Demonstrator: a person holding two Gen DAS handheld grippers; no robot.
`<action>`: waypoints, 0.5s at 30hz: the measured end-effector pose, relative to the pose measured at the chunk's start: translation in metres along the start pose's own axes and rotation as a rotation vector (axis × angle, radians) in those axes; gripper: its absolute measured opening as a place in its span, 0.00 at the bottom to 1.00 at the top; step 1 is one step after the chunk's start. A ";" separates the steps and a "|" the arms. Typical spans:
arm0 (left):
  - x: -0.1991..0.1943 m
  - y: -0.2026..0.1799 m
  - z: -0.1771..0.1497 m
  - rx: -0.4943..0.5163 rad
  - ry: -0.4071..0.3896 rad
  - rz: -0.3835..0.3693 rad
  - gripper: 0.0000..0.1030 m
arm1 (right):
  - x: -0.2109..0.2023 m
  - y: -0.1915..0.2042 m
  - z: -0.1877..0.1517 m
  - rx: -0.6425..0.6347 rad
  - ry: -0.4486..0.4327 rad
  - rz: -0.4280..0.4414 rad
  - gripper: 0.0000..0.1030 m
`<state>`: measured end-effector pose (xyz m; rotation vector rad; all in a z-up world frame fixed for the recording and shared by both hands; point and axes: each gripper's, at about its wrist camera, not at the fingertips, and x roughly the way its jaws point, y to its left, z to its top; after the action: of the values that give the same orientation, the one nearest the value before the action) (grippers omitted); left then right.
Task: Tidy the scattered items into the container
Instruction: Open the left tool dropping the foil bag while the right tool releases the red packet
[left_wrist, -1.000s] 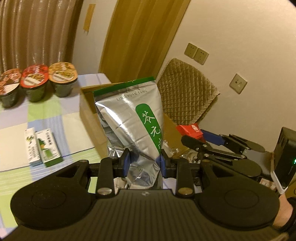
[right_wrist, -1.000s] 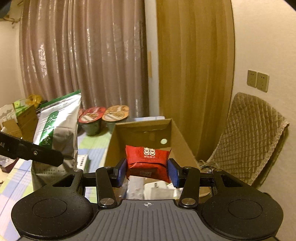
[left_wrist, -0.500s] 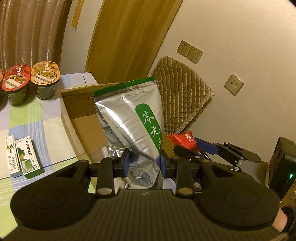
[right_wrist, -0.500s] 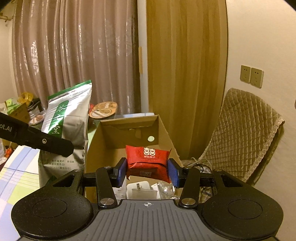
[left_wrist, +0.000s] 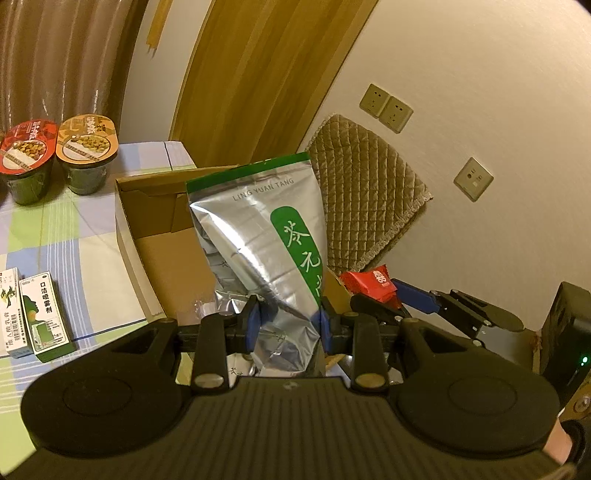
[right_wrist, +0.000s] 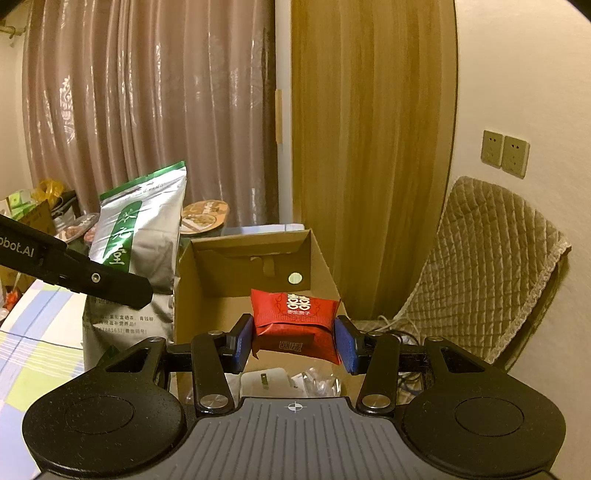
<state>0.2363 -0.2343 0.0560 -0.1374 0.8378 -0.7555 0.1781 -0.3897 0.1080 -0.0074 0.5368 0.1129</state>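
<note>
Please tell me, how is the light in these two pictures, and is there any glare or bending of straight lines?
Left wrist view: warm yellow indoor light; bright glare streaks on the crinkled silver foil pouch with green label held by the left hand-held gripper; the wooden door frame curves from fisheye. Right wrist view: same warm cast; the shiny curtain shows pale reflections; the small red packet looks sharp.

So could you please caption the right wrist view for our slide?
Right gripper holds a red packet over the open cardboard box.
</note>
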 end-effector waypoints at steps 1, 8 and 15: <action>0.002 0.001 0.001 -0.005 -0.001 -0.001 0.26 | 0.001 -0.001 0.000 -0.001 0.000 -0.001 0.48; 0.017 0.013 0.009 -0.055 -0.018 -0.014 0.29 | 0.009 -0.005 0.002 -0.001 0.007 -0.007 0.48; 0.017 0.029 0.010 -0.099 -0.046 0.017 0.40 | 0.013 -0.008 -0.002 0.006 0.016 -0.011 0.48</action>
<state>0.2670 -0.2262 0.0410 -0.2349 0.8317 -0.6933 0.1891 -0.3963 0.0997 -0.0057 0.5535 0.1004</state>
